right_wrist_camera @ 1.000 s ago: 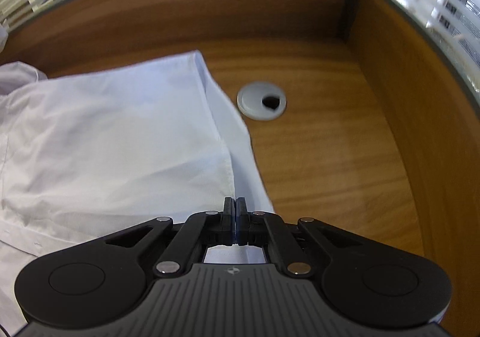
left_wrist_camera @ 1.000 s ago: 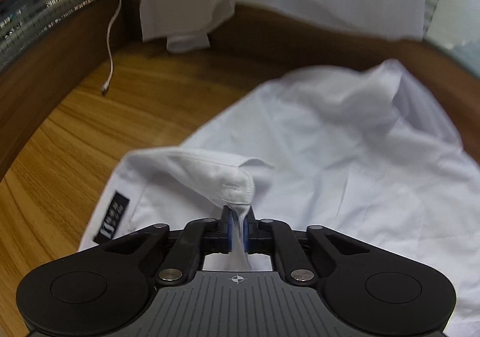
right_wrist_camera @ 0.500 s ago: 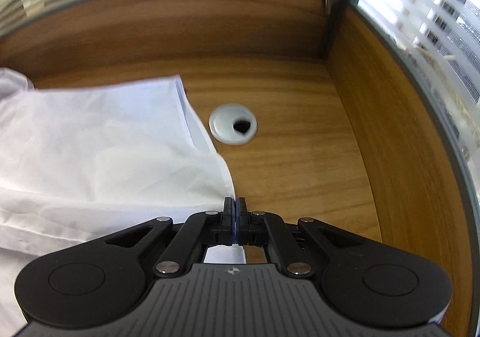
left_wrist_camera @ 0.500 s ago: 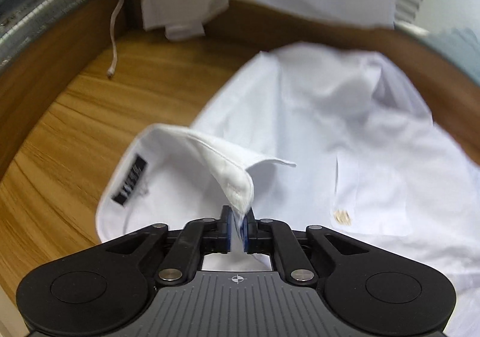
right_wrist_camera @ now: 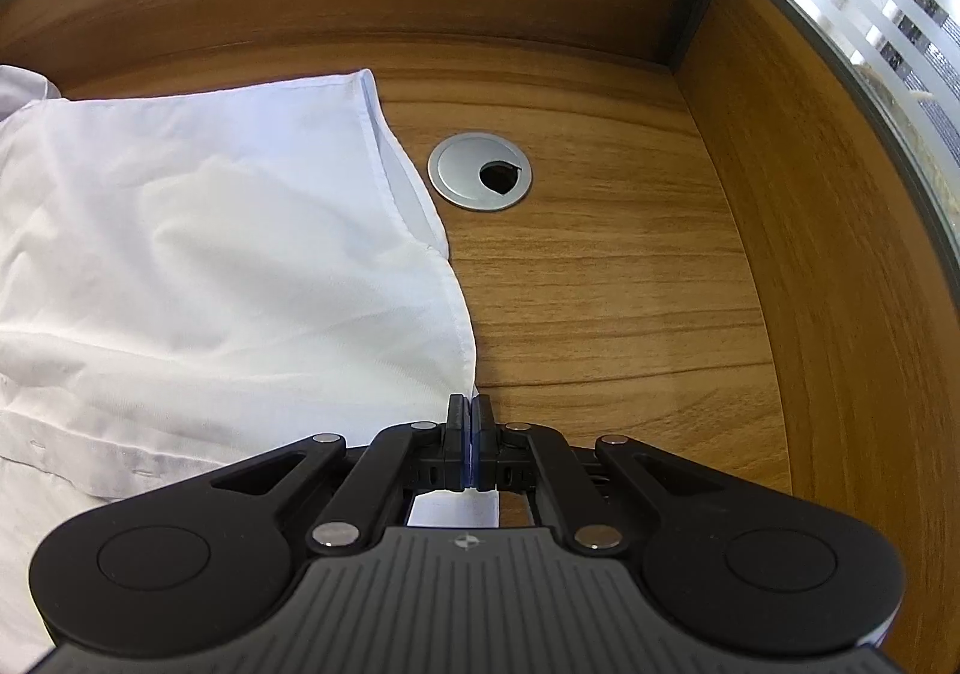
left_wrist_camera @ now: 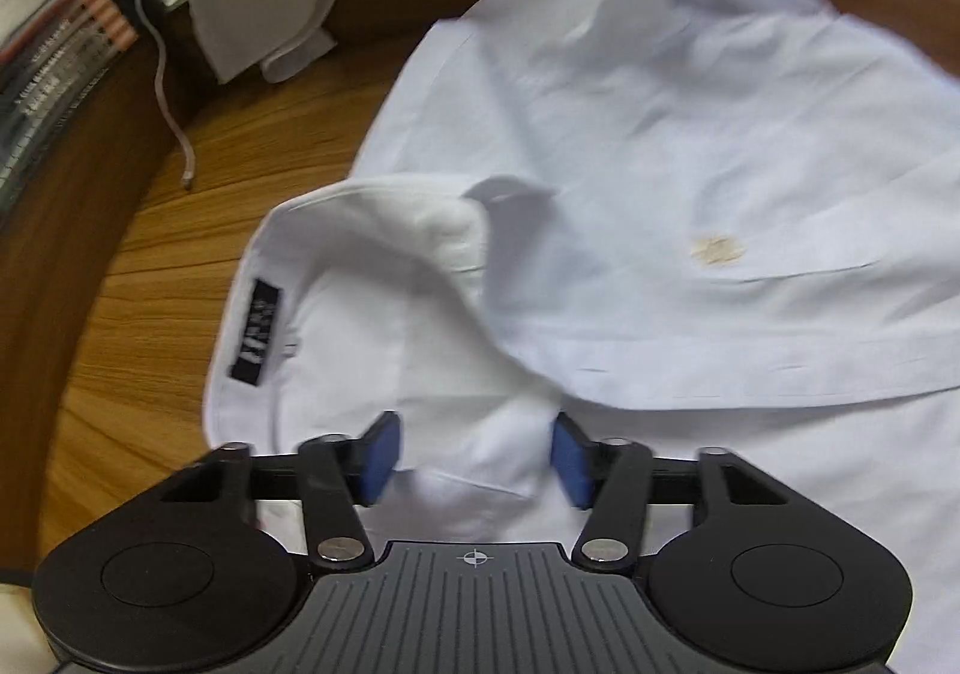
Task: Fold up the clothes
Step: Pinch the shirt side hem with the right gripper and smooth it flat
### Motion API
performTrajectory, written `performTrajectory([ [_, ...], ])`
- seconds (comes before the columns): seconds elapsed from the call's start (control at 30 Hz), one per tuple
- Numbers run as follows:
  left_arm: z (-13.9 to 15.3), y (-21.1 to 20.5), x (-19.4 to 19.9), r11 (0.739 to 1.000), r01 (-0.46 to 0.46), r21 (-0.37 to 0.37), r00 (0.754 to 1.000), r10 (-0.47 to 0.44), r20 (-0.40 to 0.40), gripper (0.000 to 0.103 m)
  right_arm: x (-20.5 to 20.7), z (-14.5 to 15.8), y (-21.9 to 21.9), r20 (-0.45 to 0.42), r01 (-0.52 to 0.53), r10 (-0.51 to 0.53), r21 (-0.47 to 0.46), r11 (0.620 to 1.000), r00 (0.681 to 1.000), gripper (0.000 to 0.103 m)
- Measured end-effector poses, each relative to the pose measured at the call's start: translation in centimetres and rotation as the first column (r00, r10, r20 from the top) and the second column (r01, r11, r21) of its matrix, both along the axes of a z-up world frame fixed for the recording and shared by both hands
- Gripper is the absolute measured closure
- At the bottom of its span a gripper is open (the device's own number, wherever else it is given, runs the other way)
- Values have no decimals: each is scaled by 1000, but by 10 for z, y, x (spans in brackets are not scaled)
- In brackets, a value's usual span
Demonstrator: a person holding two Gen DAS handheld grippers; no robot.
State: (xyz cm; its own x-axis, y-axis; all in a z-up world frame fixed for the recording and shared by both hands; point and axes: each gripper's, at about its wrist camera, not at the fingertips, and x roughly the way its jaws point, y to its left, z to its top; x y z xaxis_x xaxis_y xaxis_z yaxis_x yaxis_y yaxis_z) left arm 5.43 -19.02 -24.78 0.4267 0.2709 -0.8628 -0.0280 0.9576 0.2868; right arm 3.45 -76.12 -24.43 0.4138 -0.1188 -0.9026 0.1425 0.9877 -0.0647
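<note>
White shirt (left_wrist_camera: 630,182): spread on wooden desk (left_wrist_camera: 252,146), collar at 9 o'clock. Black neck label (left_wrist_camera: 257,339), white lettering, blurred, unreadable. Gold chest emblem (left_wrist_camera: 717,249), probably embroidery. Left gripper (left_wrist_camera: 474,458): jaws opening, collar cloth loose between pads; a second ago pinched tight. Right gripper (right_wrist_camera: 471,443): closed on shirt hem, unchanged. Cable grommet (right_wrist_camera: 479,170) at 12 o'clock of it.

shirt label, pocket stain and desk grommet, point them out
shirt label (left_wrist_camera: 255,332), left wrist view, middle of the black tag
pocket stain (left_wrist_camera: 717,251), left wrist view, centre of the yellowish mark
desk grommet (right_wrist_camera: 462,176), right wrist view, silver cover
</note>
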Motion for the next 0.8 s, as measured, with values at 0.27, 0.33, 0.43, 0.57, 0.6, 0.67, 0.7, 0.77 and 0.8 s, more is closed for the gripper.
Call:
performTrajectory([
  [0.27,-9,17,16,987,-162,-22,985,163,61,46,2,-1,-7,4,20,-20,18,1000,1000,102],
  [0.33,-10,25,17,978,-204,-50,977,207,60,42,4,-5,-7,-3,25,-25,23,999,1000,102],
  [0.43,-8,31,14,974,-209,-85,975,215,63,42,5,-20,-5,-53,21,-19,32,999,998,102],
  [0.57,13,36,0,957,-224,-184,960,249,128,38,8,-16,0,-73,-11,13,21,1000,997,98],
  [0.6,18,37,-3,950,-233,-206,954,264,141,38,9,-10,0,-61,-16,18,19,1000,998,95],
  [0.67,30,39,-9,936,-248,-250,941,294,166,38,13,5,0,-21,-25,26,24,999,999,88],
  [0.7,35,39,-13,931,-254,-263,934,306,183,37,17,12,-1,-2,-32,32,38,999,999,86],
  [0.77,47,37,-20,922,-266,-280,915,333,228,30,26,26,-3,36,-48,46,65,997,998,85],
  [0.8,53,35,-23,919,-272,-287,905,346,248,28,32,30,-3,52,-56,52,78,995,997,83],
])
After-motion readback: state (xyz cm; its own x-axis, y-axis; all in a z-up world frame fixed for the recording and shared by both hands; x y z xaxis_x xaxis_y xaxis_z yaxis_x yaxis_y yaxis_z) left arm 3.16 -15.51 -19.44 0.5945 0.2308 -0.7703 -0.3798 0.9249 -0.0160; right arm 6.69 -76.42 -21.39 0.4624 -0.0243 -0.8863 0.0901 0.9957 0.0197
